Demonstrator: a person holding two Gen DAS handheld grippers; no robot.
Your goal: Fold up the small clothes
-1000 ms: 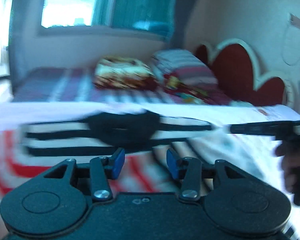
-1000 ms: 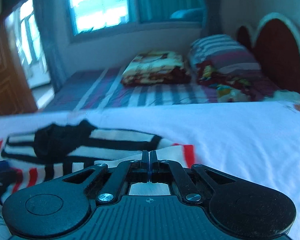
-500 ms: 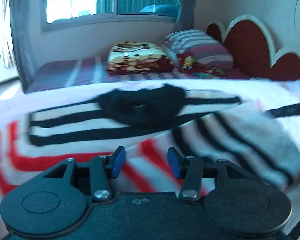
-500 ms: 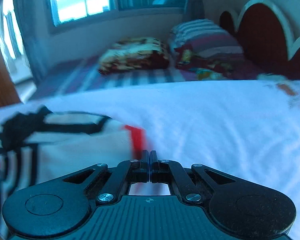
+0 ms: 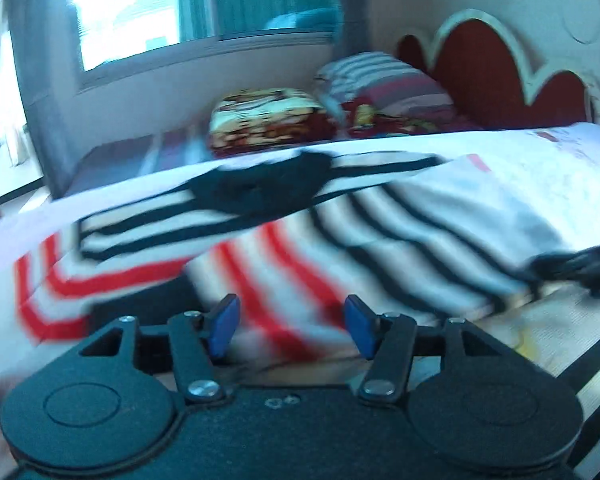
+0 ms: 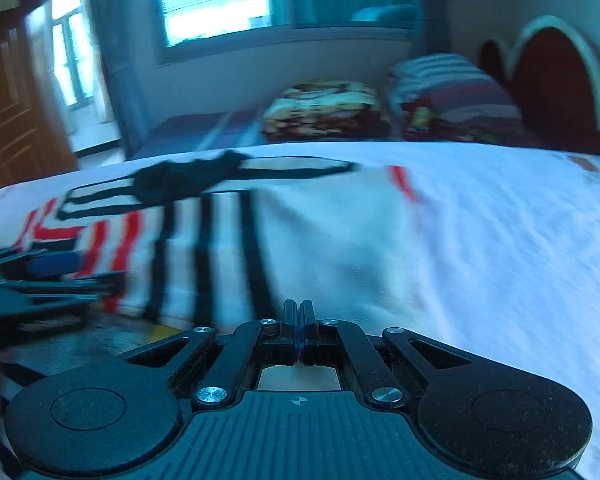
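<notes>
The striped shirt [image 5: 340, 232] is lying on the white sheet [image 6: 480, 240], its right side doubled over toward the black collar [image 5: 260, 188]. Soft, light and floppy, it is best pinched at a hem edge. The right tool [image 6: 299, 320] is clenched on that folded edge; the left tool [image 5: 288, 326] is spread, gripping nothing.

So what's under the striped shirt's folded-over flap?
The striped shirt has its flap lying over its own red-striped body, on the white sheet. Whatever lies beneath the flap is covered.
</notes>
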